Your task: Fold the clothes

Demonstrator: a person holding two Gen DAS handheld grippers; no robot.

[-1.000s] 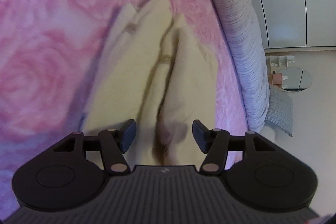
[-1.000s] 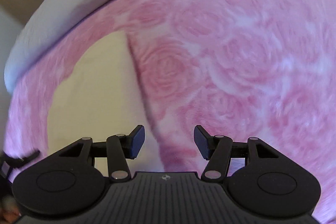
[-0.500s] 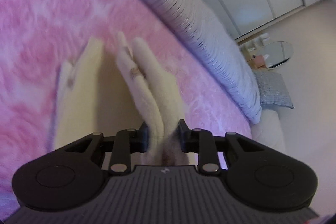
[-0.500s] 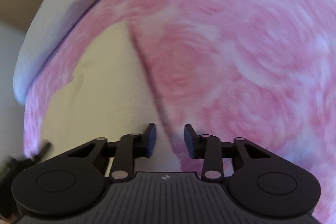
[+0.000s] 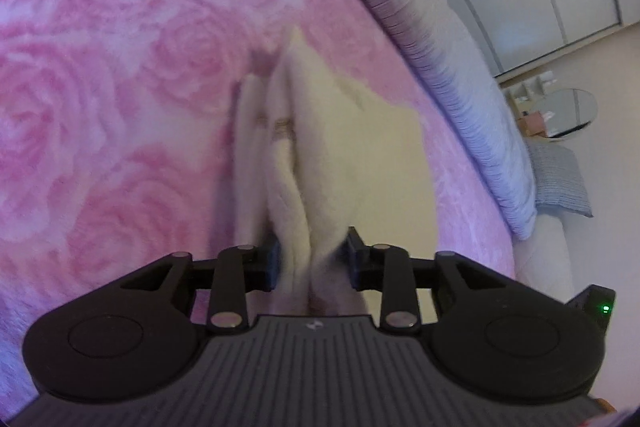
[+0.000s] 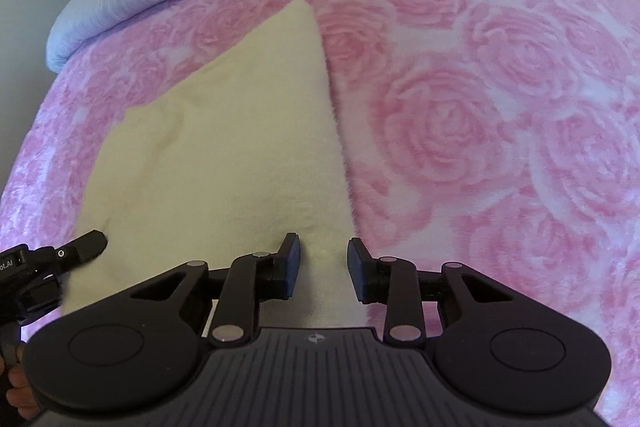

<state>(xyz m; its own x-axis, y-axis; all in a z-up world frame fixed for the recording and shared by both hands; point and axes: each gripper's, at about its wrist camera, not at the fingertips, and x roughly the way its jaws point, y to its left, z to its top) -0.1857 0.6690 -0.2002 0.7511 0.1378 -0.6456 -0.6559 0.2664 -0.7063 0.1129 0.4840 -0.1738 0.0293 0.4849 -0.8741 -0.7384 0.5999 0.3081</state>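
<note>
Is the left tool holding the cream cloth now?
Yes, the left tool is closed on a bunched fold of the cream cloth.

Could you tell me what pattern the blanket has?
Pink roses on the blanket, clearest in the right wrist view.

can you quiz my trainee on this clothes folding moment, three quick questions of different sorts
1. True or false: the left gripper is pinching bunched folds of the cream garment.
2. Multiple choice: the garment lies on a) a bare wooden table, b) a pink rose-patterned blanket, c) a tiled floor.
3. Fill in: the right gripper sits over the garment's near ____.

Key
1. True: both pads press on the fabric.
2. b
3. Edge; its jaws stand apart with cream fabric between them, and no clamp can be seen.
</note>
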